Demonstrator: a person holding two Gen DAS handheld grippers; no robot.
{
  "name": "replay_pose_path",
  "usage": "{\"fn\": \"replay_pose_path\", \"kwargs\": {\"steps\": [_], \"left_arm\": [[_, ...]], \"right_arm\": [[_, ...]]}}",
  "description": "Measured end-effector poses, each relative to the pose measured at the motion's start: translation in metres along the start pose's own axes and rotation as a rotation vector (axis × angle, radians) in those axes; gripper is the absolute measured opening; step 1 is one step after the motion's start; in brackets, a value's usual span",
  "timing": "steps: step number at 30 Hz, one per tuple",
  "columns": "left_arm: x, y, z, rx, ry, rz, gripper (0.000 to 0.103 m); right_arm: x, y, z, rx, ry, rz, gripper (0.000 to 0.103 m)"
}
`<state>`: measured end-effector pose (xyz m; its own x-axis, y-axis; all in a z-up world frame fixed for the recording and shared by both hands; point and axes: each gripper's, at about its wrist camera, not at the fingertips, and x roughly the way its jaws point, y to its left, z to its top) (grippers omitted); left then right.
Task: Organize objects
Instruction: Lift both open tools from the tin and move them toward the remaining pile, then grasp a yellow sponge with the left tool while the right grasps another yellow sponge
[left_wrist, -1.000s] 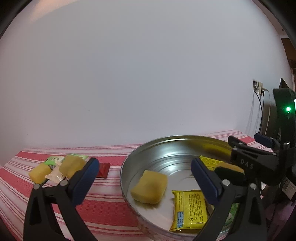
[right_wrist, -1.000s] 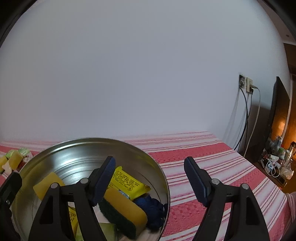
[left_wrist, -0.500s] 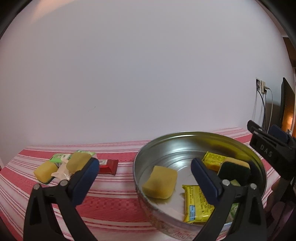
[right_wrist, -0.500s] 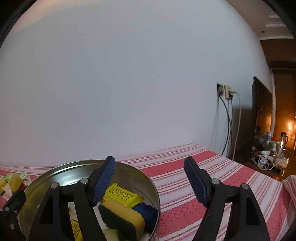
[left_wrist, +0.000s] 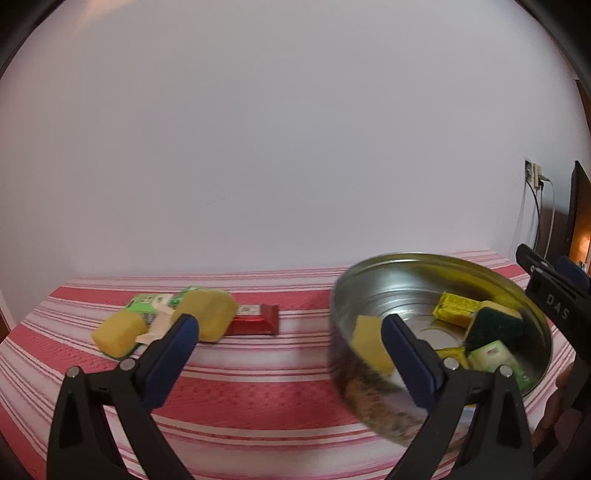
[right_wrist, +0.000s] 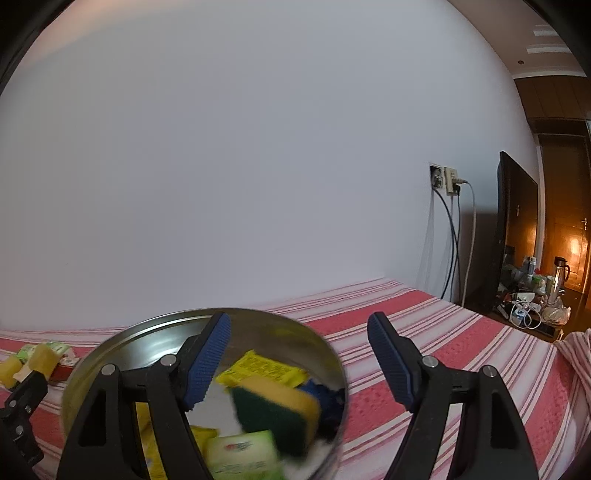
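A worktop (left_wrist: 258, 387) covered in a red-and-white striped cloth is seen in both views, with a white wall behind it. On its right half a round metal tin (left_wrist: 436, 258) is set, already loaded: a yellow sponge piece (left_wrist: 369, 343), a yellow packet (left_wrist: 458, 304), a green-backed scouring sponge (left_wrist: 495, 321) and a pale green packet (left_wrist: 495, 354) are held inside it.

The left gripper (left_wrist: 290, 339) is held above the worktop with its jaws released and nothing between them; the tin's near wall is overlapped by the right-hand jaw. The right gripper (right_wrist: 299, 345) is poised over the tin's right rim, jaws likewise spread and empty.

The things not yet gathered are found in a cluster on the left of the worktop: a red bar (left_wrist: 255, 319), a larger yellow sponge (left_wrist: 208, 310) touching it, a smaller yellow sponge (left_wrist: 118, 332), and green packets (left_wrist: 146, 301) beneath and behind them. From the left jaws the cluster lies forward and to the left; from the right gripper it is well apart, beyond the tin. The left gripper is therefore judged the nearer one. The red bar's long axis is laid across the view, so jaws closing left to right would have to be turned to span its narrow width.
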<state>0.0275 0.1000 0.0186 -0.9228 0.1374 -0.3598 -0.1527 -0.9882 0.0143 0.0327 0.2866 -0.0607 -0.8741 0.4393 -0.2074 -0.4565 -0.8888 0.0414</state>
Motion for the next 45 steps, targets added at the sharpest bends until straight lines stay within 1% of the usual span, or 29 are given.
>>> {"fn": "replay_pose_path", "kwargs": {"steps": [5, 9, 14, 20, 24, 29, 32, 36, 41, 45], "left_arm": [[-0.002, 0.029, -0.001, 0.002, -0.001, 0.042, 0.101], [-0.002, 0.059, -0.002, -0.014, 0.009, 0.085, 0.101], [0.002, 0.103, -0.005, -0.043, 0.028, 0.142, 0.101], [0.005, 0.144, -0.007, -0.060, 0.038, 0.209, 0.100], [0.009, 0.169, -0.008, -0.087, 0.059, 0.242, 0.101], [0.016, 0.198, -0.009, -0.122, 0.098, 0.265, 0.100], [0.023, 0.214, -0.011, -0.133, 0.127, 0.281, 0.100], [0.029, 0.231, -0.013, -0.155, 0.158, 0.311, 0.100], [0.038, 0.245, -0.016, -0.174, 0.208, 0.332, 0.101], [0.043, 0.242, -0.016, -0.162, 0.221, 0.321, 0.101]], "right_arm": [[-0.002, 0.033, -0.003, -0.020, 0.004, 0.044, 0.078], [-0.007, 0.063, -0.006, -0.055, 0.014, 0.094, 0.078], [-0.011, 0.094, -0.009, -0.066, 0.027, 0.152, 0.078], [-0.013, 0.130, -0.013, -0.091, 0.041, 0.213, 0.078], [-0.010, 0.156, -0.017, -0.111, 0.068, 0.264, 0.078], [-0.002, 0.190, -0.020, -0.157, 0.116, 0.335, 0.078], [0.007, 0.214, -0.023, -0.187, 0.171, 0.387, 0.078], [0.020, 0.251, -0.032, -0.262, 0.284, 0.462, 0.078], [0.041, 0.277, -0.037, -0.280, 0.379, 0.490, 0.078], [0.057, 0.298, -0.043, -0.317, 0.451, 0.506, 0.078]]}}
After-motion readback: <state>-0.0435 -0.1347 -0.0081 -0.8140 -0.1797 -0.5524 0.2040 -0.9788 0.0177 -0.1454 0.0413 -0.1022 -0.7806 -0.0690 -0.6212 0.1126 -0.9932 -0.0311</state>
